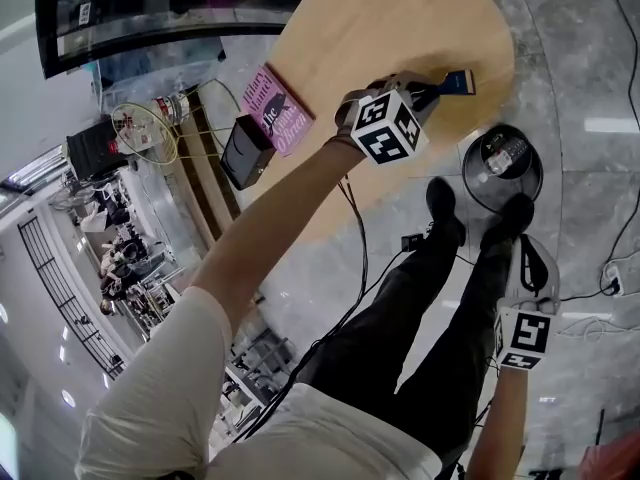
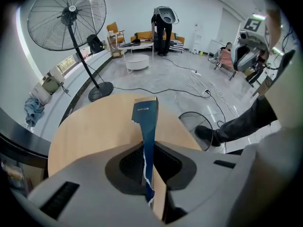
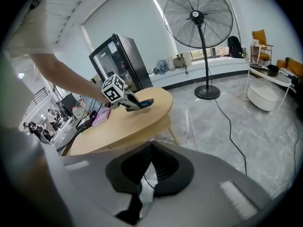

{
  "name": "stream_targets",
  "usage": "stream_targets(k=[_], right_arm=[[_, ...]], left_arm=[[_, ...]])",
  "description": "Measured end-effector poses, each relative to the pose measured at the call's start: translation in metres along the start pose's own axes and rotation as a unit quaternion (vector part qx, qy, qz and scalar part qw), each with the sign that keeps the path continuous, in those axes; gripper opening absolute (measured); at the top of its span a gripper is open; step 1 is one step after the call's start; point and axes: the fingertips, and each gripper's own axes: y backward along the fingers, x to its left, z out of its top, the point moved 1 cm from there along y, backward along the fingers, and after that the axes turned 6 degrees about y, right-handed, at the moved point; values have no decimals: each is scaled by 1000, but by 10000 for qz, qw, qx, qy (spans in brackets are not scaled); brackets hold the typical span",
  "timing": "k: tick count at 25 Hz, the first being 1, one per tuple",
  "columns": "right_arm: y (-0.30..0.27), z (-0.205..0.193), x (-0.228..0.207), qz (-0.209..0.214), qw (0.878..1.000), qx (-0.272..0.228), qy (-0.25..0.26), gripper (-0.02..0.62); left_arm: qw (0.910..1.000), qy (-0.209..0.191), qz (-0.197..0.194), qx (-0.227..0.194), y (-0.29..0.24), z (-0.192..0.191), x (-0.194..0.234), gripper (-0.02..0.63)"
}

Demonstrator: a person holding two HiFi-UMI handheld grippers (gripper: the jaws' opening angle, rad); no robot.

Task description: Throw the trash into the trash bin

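Observation:
My left gripper [image 1: 432, 90] hangs over the round wooden table [image 1: 400, 28], shut on a torn dark blue piece of card [image 1: 456, 82]. In the left gripper view the card [image 2: 146, 115] stands on edge between the closed jaws [image 2: 150, 145]. The black trash bin [image 1: 466, 171] stands on the floor beside the table, with a plastic bottle [image 1: 505, 155] in it. Its rim [image 2: 189, 113] shows past the table's edge. My right gripper [image 1: 522, 268] is low at the right, by the person's legs, with its jaws together [image 3: 151, 148]. A pale and dark sliver shows in their slit; I cannot tell what it is.
A pink book [image 1: 275, 108] and a black box [image 1: 245, 151] lie on the table's left part. A standing fan [image 3: 199, 18] and cables [image 3: 227, 122] are on the floor. The person's shoes [image 1: 443, 208] stand next to the bin.

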Motion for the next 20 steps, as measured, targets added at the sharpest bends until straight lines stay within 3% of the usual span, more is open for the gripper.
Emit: stream_targets(k=[13, 20], right_arm=[[14, -16, -11, 30, 10000, -31, -63, 11], [23, -31, -26, -60, 9998, -57, -196, 11]], left_arm=[[9981, 295, -525, -121, 3, 33, -115, 40], [9942, 771, -736, -100, -14, 43, -168, 40]])
